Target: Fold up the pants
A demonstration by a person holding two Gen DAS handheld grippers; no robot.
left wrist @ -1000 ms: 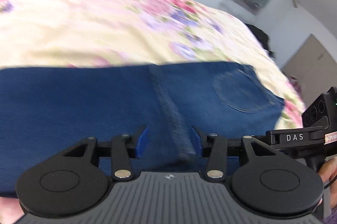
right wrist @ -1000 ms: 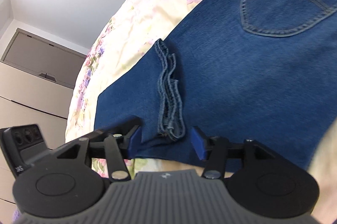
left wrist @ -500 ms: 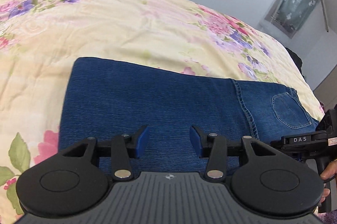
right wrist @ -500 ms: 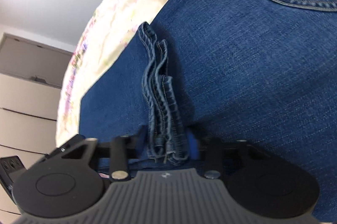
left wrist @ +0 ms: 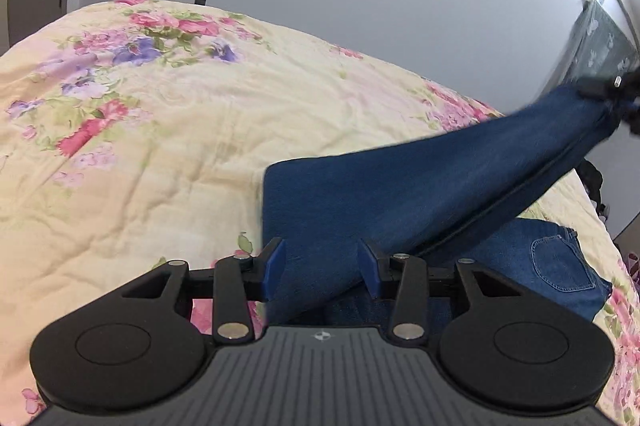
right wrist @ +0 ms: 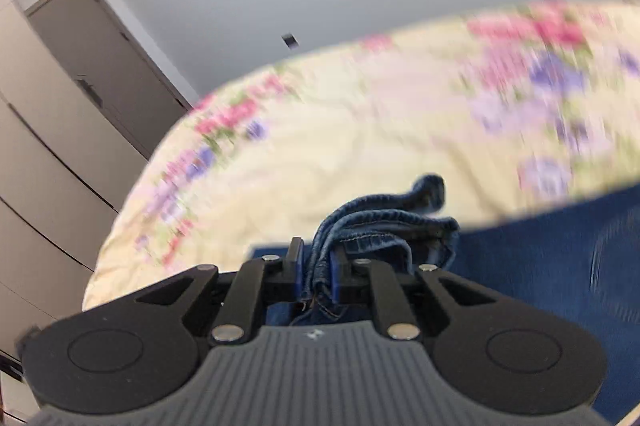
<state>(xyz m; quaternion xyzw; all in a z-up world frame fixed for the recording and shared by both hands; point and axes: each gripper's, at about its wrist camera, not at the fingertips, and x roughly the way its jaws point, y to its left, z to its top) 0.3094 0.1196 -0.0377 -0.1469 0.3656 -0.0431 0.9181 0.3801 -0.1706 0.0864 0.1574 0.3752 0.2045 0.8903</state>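
Blue denim pants [left wrist: 400,193] lie on a floral bedspread [left wrist: 160,113]. My left gripper [left wrist: 320,268] is open, its blue pads on either side of the fold edge of the legs, low over the fabric. My right gripper [right wrist: 316,270] is shut on the bunched leg hems [right wrist: 360,222] and holds them lifted. In the left wrist view that gripper [left wrist: 612,93] shows at the upper right, stretching the leg layer up off the bed. The back pocket [left wrist: 560,262] lies flat at the right.
A grey wall runs behind the bed. A wardrobe with pale doors [right wrist: 48,161] stands at the left in the right wrist view. A dark cloth hangs on the wall [left wrist: 596,45] at the far right. Dark items [left wrist: 592,177] lie past the bed's right edge.
My right gripper has shut on the leg hems and lifted them up off the bed. My left gripper has shifted left to the fold edge and stayed open.
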